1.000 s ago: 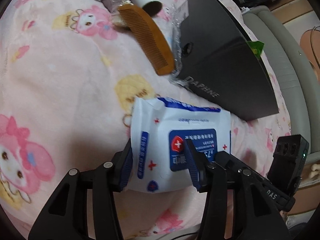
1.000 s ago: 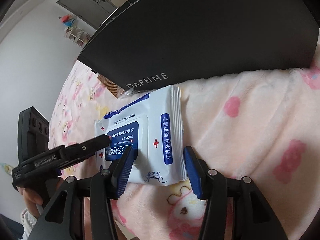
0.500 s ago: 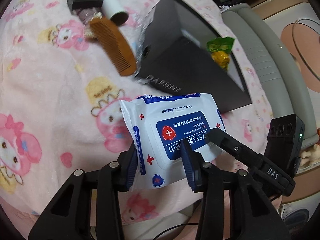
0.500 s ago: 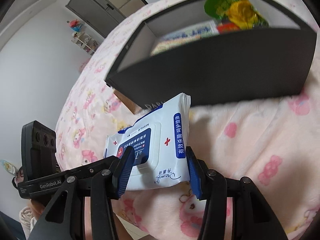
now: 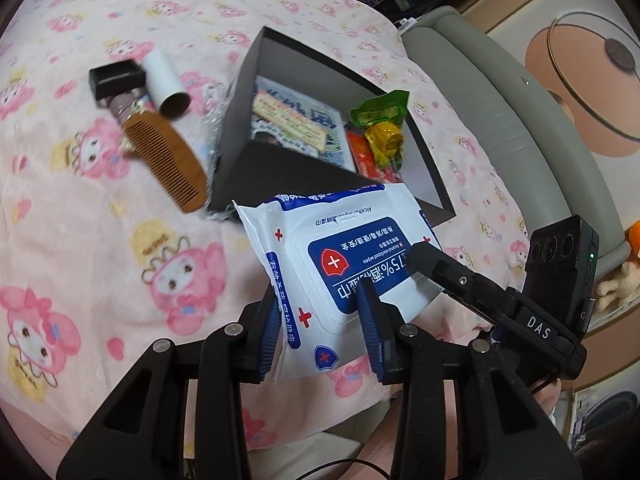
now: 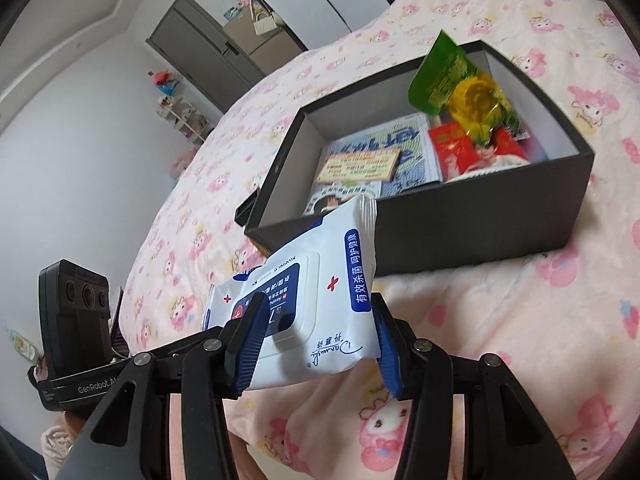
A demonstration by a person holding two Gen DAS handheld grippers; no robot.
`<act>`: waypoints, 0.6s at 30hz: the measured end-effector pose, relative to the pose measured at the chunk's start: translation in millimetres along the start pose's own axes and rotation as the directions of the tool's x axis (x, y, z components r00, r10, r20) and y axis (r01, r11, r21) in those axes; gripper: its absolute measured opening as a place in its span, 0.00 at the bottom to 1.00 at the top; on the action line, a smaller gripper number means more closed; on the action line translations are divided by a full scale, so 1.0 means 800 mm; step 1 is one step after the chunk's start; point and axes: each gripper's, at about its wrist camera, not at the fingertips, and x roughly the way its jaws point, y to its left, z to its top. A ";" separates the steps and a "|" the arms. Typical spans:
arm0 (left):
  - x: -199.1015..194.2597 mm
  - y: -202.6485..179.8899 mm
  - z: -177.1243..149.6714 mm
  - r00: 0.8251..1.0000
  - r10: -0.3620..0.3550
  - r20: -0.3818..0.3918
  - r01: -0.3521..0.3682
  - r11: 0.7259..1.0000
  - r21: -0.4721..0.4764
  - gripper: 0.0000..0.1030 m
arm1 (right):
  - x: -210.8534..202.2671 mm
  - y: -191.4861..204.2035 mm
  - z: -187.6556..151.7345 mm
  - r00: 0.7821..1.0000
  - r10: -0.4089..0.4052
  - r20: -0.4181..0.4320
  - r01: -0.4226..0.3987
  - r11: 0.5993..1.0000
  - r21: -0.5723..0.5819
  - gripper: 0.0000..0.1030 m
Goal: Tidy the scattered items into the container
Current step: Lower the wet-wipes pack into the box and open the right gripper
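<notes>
Both tools, left tool [image 5: 320, 332] and right tool [image 6: 316, 340], are clamped on the wipes pack [image 5: 352, 256], held above the bed [image 5: 80, 200]. The box [image 6: 460, 216] already holds a book [image 6: 376, 152] and snacks [image 6: 460, 84]. I think the comb [image 5: 168, 160], tube [image 5: 166, 82] and small black case [image 5: 116, 78] are left.

The wipes pack [image 5: 340, 256] hangs before the box [image 5: 280, 172] (comb [image 5: 166, 160] left of it) on the blanket [image 5: 80, 220]

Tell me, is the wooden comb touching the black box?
Cannot tell. In the left wrist view the wooden comb's tip lies right beside the black box's corner, but no plain contact or gap shows.

Soft even light, fisheye-bent edges w/ dark corners, perhaps slight blur.
</notes>
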 end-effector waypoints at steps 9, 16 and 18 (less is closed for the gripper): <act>0.016 -0.054 0.050 0.999 -0.025 0.042 0.021 0.995 0.095 0.35 | -0.029 -0.011 0.037 0.997 -0.022 0.069 0.024 0.999 -0.030 0.44; 0.044 -0.083 0.104 0.998 -0.017 0.065 0.007 0.989 0.148 0.36 | -0.040 -0.023 0.099 0.990 -0.051 0.129 0.060 0.996 -0.068 0.44; 0.051 -0.088 0.122 0.997 -0.005 0.077 -0.008 0.987 0.161 0.35 | -0.035 -0.029 0.115 0.991 -0.052 0.126 0.061 0.996 -0.070 0.44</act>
